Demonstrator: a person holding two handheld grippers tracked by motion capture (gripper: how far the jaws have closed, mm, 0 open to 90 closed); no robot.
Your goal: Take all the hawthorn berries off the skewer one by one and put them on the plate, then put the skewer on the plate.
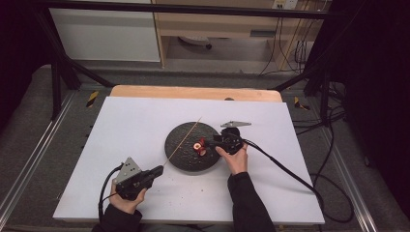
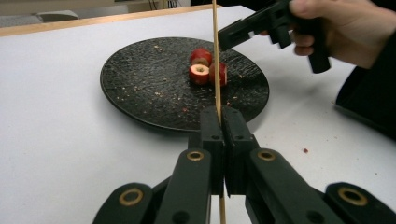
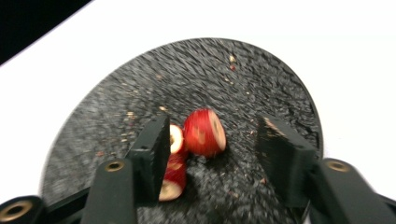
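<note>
No text, label, brand, number or sign can be read anywhere in these views, whether on the table, the plate or the gripper bodies.

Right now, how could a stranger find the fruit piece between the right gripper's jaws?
Look at the round black plate on the white table. Three red fruit pieces lie near its middle. The piece between the open right gripper jaws lies on its side, apart from both pads.
</note>
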